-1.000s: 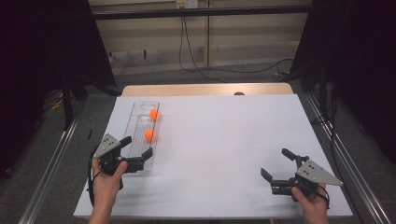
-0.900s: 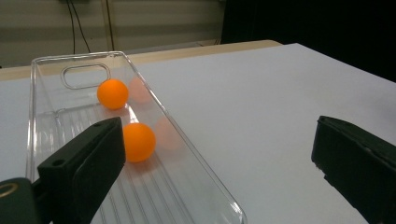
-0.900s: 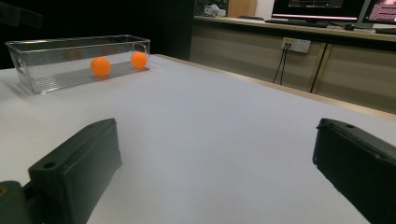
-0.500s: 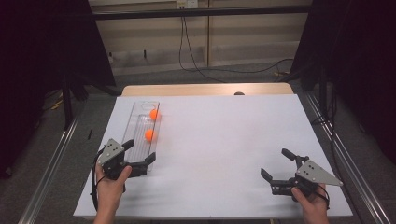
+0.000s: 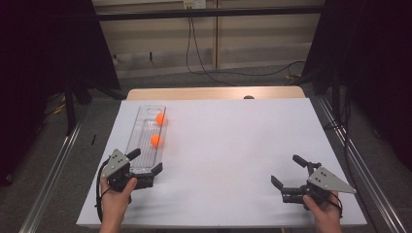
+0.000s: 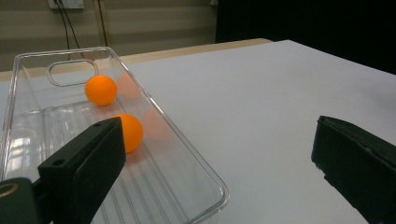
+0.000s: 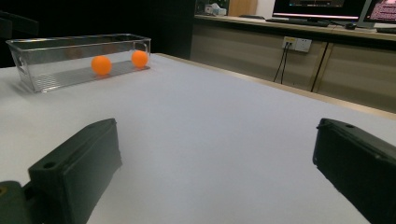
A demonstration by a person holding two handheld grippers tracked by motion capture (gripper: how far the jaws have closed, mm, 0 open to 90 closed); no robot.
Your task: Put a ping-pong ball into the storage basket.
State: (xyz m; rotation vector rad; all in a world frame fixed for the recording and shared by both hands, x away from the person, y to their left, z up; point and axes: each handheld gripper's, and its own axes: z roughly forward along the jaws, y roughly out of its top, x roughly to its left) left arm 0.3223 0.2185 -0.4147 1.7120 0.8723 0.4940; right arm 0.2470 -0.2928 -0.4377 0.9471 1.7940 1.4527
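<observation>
White-topped table, wooden edge at far side. Grey floor beyond, black cables trailing across it. Beige panelled wall at far end, socket high on it. Black curtains left and right. Metal rails flank table.

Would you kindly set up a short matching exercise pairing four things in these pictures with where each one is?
Things:
1. left gripper
2. right gripper
3. near ball
4. far ball

Places:
A. in the tray, toward its handle end
B. on the bare white table, far from the tray
C. at the tray's near end, jaws apart
D. in the tray, about midway along it

Pairs: 1-C, 2-B, 3-D, 4-A
</observation>
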